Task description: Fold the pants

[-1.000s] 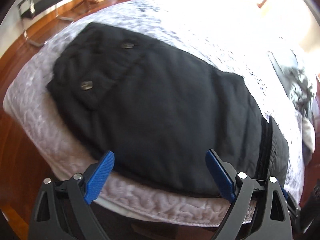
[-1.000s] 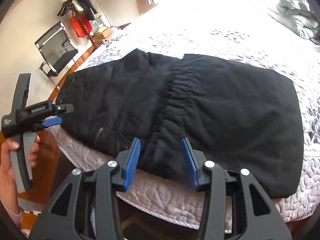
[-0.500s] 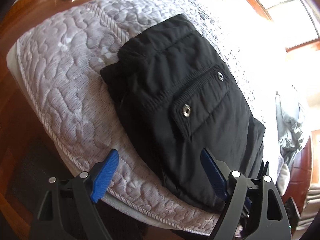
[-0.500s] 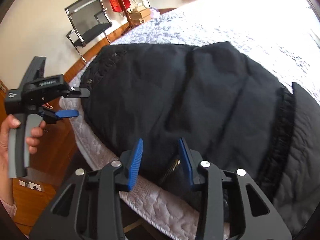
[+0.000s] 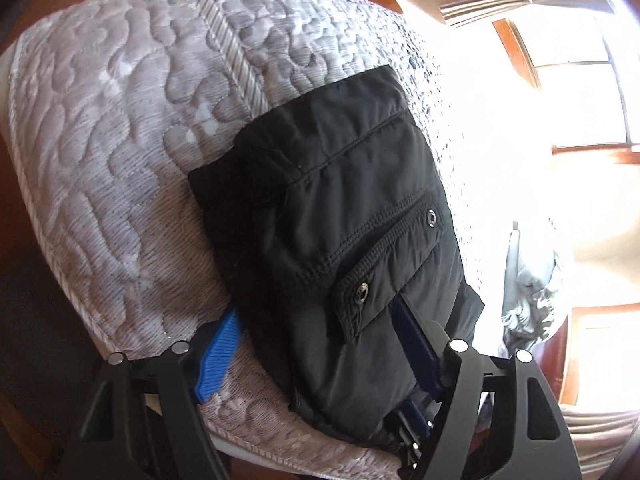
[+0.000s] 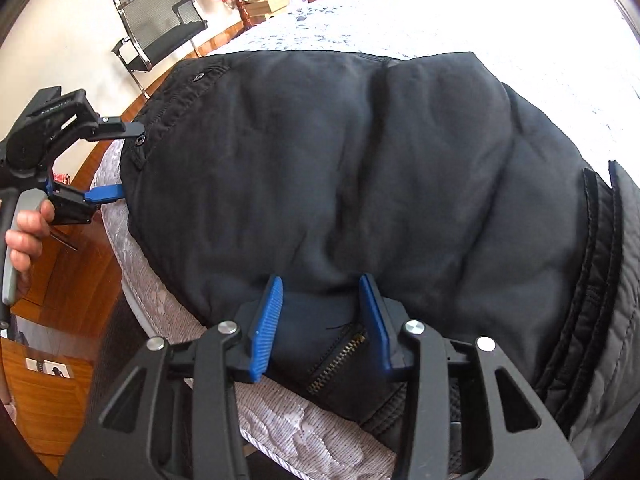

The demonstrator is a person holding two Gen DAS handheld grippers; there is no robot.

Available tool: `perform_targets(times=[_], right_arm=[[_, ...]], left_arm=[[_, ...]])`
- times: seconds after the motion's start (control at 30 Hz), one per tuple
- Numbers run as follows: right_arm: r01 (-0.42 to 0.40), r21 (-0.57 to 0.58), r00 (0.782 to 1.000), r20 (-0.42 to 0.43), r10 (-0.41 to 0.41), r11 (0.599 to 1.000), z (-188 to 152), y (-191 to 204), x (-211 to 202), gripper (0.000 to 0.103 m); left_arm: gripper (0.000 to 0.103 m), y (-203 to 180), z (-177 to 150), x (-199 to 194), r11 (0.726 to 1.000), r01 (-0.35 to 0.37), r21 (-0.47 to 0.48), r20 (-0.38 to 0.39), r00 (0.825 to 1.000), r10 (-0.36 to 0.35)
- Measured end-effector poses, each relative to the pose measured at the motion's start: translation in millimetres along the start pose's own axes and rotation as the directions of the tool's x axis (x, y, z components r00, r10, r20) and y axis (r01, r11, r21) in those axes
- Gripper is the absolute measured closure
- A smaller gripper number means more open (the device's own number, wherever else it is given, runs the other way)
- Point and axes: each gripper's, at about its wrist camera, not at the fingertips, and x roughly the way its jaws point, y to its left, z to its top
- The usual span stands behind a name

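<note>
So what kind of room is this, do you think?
Most likely a bedroom: black pants lie on a quilted mattress, with a window, a mesh chair and a wooden floor around it.

Black pants (image 6: 360, 168) flat on bed

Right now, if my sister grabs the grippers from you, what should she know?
Left gripper: open, straddling the pocket end of the black pants; not clamped.
Right gripper: open, straddling the near edge by the brass zipper; not clamped.
The pants lie spread on the quilted bed, near its front edge.
Done: both grippers are in place at the near edge.
Left: probably close both grippers, lift, fold the pants over, then smooth them.
</note>
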Motion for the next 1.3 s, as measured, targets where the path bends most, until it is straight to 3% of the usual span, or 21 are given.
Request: perform_targets(times=[0.13,0.33,0.47,0.57,0.63,0.73,0.8,0.87,0.97,1.0,1.13,1.3], right_arm=[[0.009,-0.017,1.000,0.004,-0.008,1.000,0.8,4.4,1.2,0.059],[0.001,-0.014,1.000,0.007,-0.001,1.000,-0.8,4.4,3.3,0.058],[-0.001,-0.014,1.000,0.011,0.001,1.000,-1.8,4.1,3.6,0.057],[-0.004,-0.015,1.000,0.014,0.004,1.000,-2.5,4.6,2.7,0.056],[-0.005,-0.016,1.000,0.014,0.005,1.000,-2.5,4.6,2.9,0.056],[-0.010,-0.018,1.000,0.014,0.010,1.000,-2.3,4.4,2.9,0.054],[-0.008,-0.016,1.000,0.016,0.008,1.000,-2.8,5.0,3.1,0.054],[-0.007,-0.014,1.000,0.015,0.007,1.000,-2.6,5.7,2.9,0.054],[-0.010,-0.016,1.000,0.014,0.010,1.000,-2.4,6.2,2.8,0.053],[-0.012,-0.016,1.000,0.014,0.012,1.000,-2.5,6.1,2.9,0.053],[-0.017,-0.017,1.000,0.018,0.017,1.000,-2.7,5.2,3.1,0.052],[-0.026,-0.005,0.999,0.031,0.026,1.000,-6.3,2.9,1.9,0.051]], left_arm=[[0.029,16.0,0.8,4.0,0.999,0.023,-0.032,0.013,1.000,-0.023],[0.029,32.0,7.7,-5.0,0.977,0.167,-0.132,0.080,0.984,-0.158],[0.029,32.9,13.9,-0.6,0.980,0.144,-0.136,0.097,0.987,-0.131],[0.030,42.6,9.9,-1.6,0.964,0.161,-0.212,0.128,0.982,-0.136],[0.024,33.2,9.2,-0.7,0.981,0.110,-0.159,0.098,0.991,-0.095],[0.014,10.6,7.9,3.1,1.000,0.012,-0.002,0.046,0.999,-0.012],[0.015,-0.4,3.9,6.2,0.995,-0.060,0.084,0.041,0.998,0.056],[0.016,-0.9,0.5,5.0,0.993,-0.079,0.083,0.069,0.995,0.073],[0.031,8.3,-1.1,-1.2,0.997,-0.076,0.012,0.090,0.993,0.075],[0.041,15.0,-0.1,-5.4,0.998,-0.063,-0.013,0.087,0.994,0.064],[0.069,30.3,2.6,-17.9,0.994,0.058,-0.094,0.058,0.997,-0.053],[0.079,-5.8,-9.3,-36.5,0.998,0.061,0.026,0.136,0.989,-0.064]])
